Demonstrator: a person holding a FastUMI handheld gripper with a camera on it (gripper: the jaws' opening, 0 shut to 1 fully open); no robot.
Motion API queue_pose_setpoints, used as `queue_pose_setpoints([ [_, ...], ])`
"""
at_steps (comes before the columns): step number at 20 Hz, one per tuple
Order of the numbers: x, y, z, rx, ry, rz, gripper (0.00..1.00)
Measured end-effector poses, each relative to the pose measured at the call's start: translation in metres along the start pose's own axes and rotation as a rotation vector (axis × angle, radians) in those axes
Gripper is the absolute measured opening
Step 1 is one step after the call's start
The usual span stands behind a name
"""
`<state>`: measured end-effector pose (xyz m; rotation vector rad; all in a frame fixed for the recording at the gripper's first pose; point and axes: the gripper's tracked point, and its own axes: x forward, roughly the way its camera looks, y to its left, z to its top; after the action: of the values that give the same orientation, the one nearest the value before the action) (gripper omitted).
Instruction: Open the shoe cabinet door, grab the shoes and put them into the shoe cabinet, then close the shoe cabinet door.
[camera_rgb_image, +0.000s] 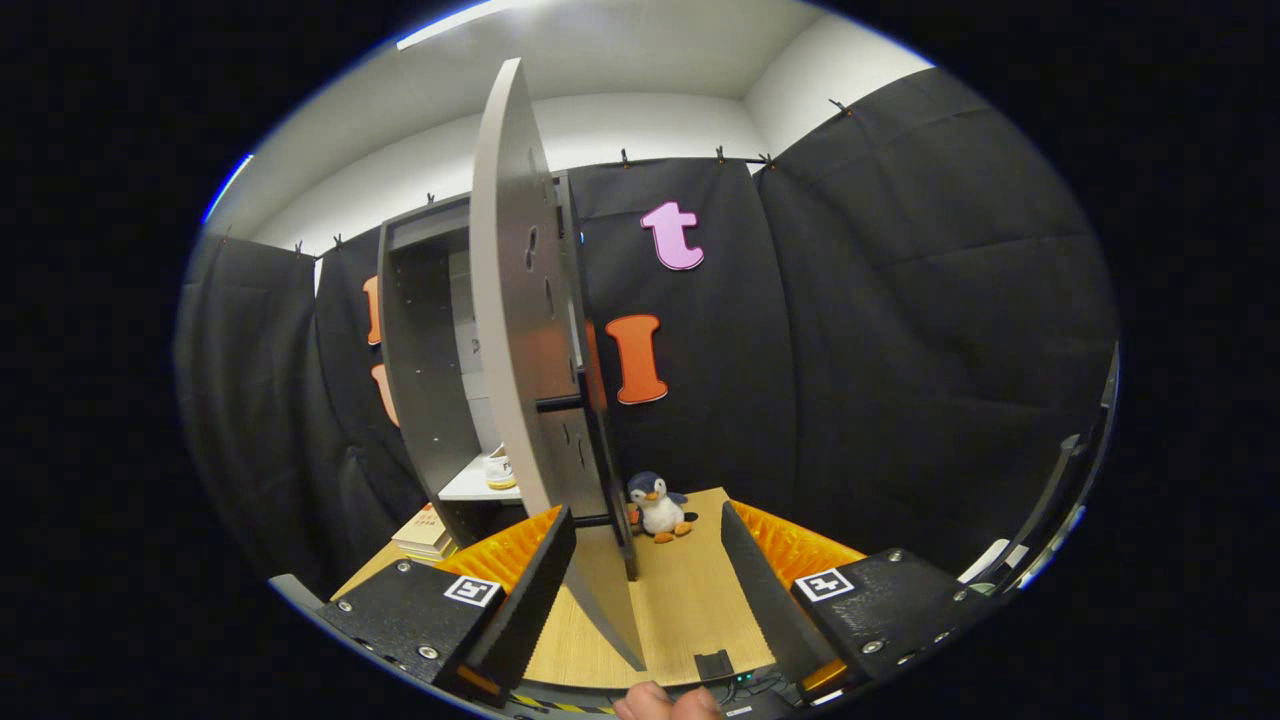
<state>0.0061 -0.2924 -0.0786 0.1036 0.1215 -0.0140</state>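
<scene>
The grey shoe cabinet (425, 370) stands on the wooden table at the back left. Its door (512, 320) is swung wide open and I see it nearly edge-on; its lower corner reaches in between my fingers, close to the left one. On the white shelf (470, 487) inside sits a white shoe (499, 469) with a yellowish sole, partly hidden by the door. My gripper (648, 520) is open, fingers wide apart, pressing on nothing.
A penguin plush (658, 505) sits on the wooden table (690, 590) just right of the cabinet, ahead of my fingers. Stacked books (425, 530) lie left of the cabinet. A person's hand (665, 703) shows below the gripper. Black cloth walls the booth.
</scene>
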Motion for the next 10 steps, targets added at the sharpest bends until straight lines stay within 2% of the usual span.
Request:
queue_pose_setpoints([
  [10, 0.033, 0.015, 0.004, -0.054, -0.005, -0.001, 0.91],
])
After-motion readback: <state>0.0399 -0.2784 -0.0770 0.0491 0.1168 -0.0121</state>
